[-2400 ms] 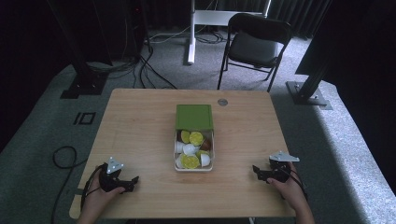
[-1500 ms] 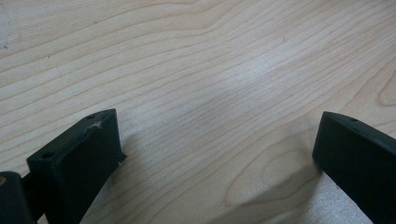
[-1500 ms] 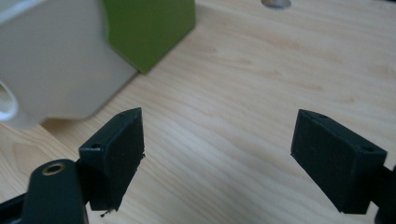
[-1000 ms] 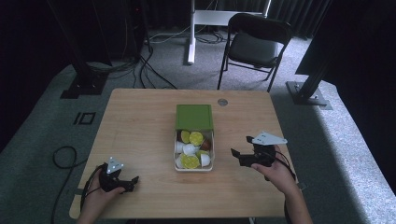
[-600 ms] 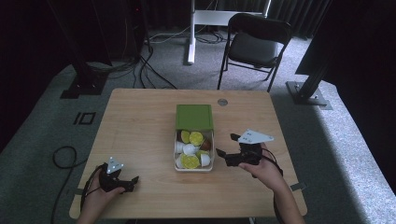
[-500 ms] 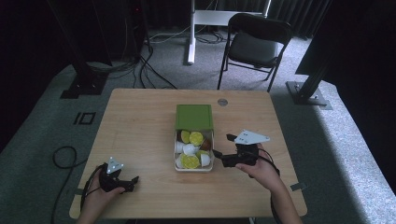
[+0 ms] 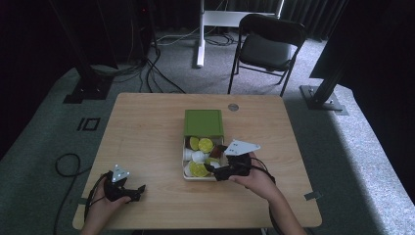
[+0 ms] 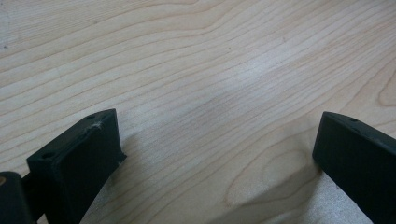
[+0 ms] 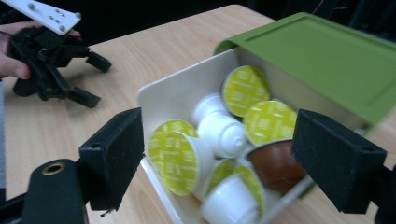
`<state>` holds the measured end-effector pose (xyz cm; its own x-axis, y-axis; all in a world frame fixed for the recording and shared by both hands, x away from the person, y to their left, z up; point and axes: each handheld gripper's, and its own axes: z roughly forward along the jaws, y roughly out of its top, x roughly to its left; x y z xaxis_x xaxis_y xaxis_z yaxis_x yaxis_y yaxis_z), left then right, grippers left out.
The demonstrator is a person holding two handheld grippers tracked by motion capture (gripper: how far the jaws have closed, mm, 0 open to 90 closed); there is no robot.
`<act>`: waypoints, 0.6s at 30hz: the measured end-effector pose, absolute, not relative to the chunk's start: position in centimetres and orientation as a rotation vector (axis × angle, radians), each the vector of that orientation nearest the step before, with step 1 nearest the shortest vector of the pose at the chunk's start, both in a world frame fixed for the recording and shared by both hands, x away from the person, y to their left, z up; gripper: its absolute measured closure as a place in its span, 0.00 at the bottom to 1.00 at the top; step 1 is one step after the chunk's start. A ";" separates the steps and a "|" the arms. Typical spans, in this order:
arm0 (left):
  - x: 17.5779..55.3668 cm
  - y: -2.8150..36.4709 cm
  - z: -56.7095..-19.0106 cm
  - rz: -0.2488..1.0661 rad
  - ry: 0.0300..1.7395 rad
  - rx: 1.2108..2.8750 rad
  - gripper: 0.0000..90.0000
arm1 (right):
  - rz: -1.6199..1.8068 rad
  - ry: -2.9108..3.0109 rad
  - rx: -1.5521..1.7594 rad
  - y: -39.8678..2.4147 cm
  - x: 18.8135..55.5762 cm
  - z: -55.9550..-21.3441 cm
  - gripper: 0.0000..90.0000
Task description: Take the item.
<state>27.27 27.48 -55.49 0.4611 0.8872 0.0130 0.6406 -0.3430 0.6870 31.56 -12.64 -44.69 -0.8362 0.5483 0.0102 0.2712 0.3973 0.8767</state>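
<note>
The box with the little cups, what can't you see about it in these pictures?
- Box far end: in the right gripper view, the green lid covers it, so any cups there are hidden.
- Cup count: the cups pile over each other.
- Printing on the yellow-green tops: blurred.
- High view: the right gripper covers part of the box's near right corner.

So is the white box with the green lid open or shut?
Open: the green lid is slid back, leaving capsules exposed in the white box.
</note>
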 end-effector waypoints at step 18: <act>27.3 27.5 -55.5 0.522 1.267 2.094 0.02 | 1.284 2.390 0.747 -9.4 30.5 -47.6 0.55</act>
